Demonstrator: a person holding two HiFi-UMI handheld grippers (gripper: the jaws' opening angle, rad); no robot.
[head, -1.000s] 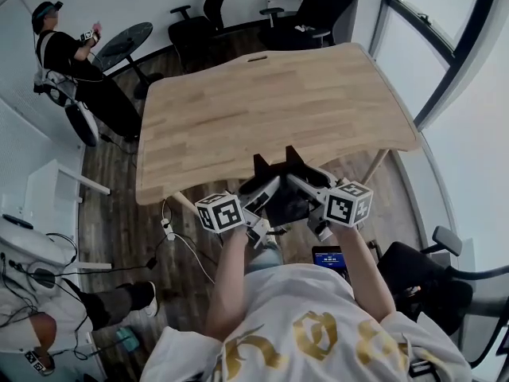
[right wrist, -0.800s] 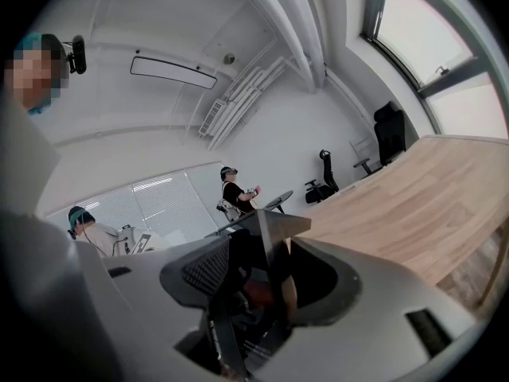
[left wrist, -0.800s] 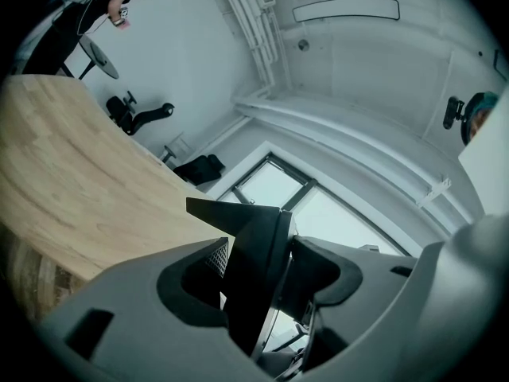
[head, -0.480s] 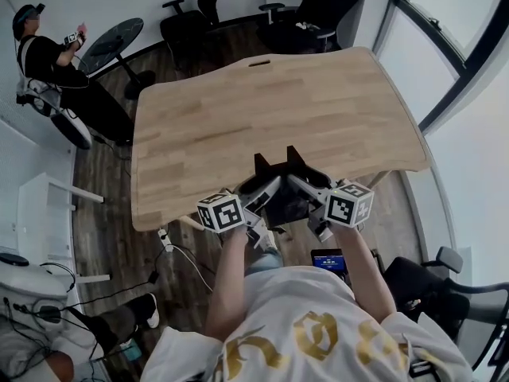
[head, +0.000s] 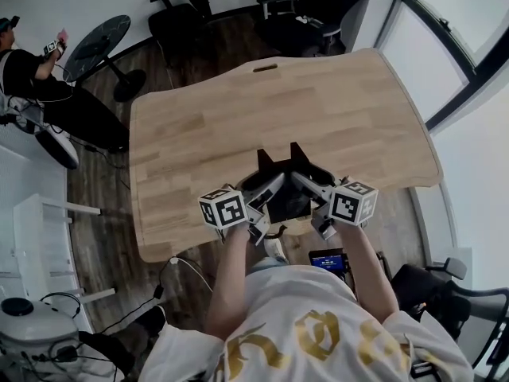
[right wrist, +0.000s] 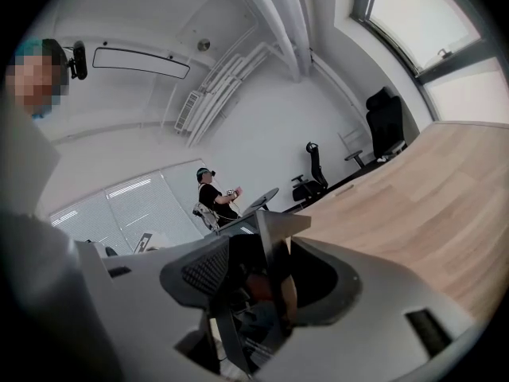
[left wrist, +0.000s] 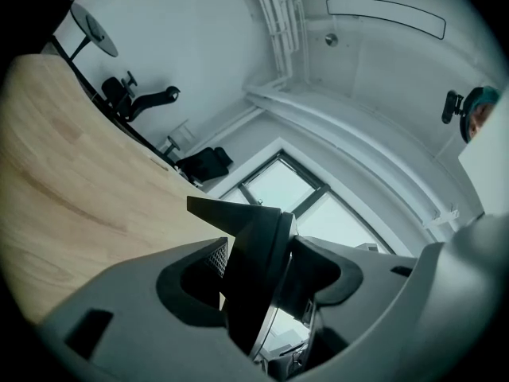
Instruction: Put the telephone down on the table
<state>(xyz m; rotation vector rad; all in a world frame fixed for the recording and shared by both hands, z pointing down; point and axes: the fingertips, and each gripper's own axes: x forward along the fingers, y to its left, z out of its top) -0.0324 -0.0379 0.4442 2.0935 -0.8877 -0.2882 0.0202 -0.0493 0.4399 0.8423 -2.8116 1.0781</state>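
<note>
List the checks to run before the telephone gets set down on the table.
1. Left tool clamped on the telephone: ok, pads on both sides of it.
2. Right tool clamped on the telephone: ok.
3. Telephone above the table: ok, but only just inside the near edge.
4. Landing spot free of other things: ok, bare wood ahead of the tools.
5. Gap between the telephone's underside and the wood: cannot tell.
</note>
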